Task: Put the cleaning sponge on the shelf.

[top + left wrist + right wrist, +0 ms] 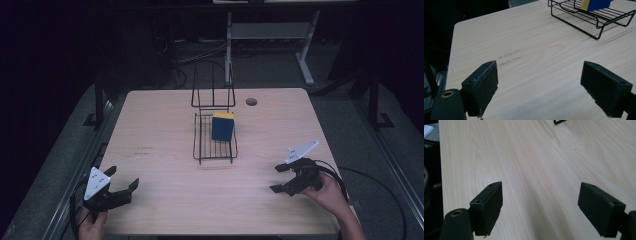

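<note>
A black wire rack point(215, 145) sits at the middle of the light wooden table point(160, 150), with a tall wire back point(212, 90) behind it. A blue and yellow sponge point(222, 126) stands in the rack's right side; its lower corner point(596, 3) appears in the left gripper view above the rack point(599, 20). My left gripper point(123, 180) is open near the table's front left corner, nothing between its pads point(482, 87). My right gripper point(278, 178) is open at the front right, held above bare wood, its pads point(487, 207) wide apart.
A small round hole point(251, 102) sits in the table near its far edge. Behind the table stand a white desk frame point(305, 55) and cables on a dark floor. A rack corner point(559, 122) peeks in at the top of the right gripper view.
</note>
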Motion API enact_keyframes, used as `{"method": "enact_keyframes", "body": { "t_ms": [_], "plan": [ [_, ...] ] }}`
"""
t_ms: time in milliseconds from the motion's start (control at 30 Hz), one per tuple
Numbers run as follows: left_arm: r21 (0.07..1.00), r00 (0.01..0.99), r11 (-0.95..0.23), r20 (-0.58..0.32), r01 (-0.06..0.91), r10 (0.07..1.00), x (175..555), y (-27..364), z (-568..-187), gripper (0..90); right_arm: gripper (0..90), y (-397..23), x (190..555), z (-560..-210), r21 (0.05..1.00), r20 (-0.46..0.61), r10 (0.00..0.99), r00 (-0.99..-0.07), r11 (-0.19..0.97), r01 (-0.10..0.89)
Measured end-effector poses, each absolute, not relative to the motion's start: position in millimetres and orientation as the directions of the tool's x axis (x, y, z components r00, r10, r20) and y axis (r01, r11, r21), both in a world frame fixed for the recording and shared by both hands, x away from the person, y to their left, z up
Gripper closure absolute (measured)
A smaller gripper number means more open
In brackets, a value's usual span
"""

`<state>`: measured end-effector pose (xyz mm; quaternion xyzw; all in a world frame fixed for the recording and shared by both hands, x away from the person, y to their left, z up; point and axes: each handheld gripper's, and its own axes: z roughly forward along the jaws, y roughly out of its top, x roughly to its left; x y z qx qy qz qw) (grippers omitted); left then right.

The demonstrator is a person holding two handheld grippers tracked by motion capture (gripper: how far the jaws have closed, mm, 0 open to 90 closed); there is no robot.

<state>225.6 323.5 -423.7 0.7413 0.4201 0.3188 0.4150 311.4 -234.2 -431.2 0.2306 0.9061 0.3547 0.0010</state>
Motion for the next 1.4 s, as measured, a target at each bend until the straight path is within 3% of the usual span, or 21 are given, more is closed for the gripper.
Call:
{"method": "enact_keyframes", "body": {
  "t_ms": [1400],
  "plan": [
    [0.884,0.445,-0.301,0.122,0.359,0.887,226,322,-424,13.9,19.2,-254,269,-448,0.666,0.168,0.454,-0.875,0.602,0.44]
  ]
}}
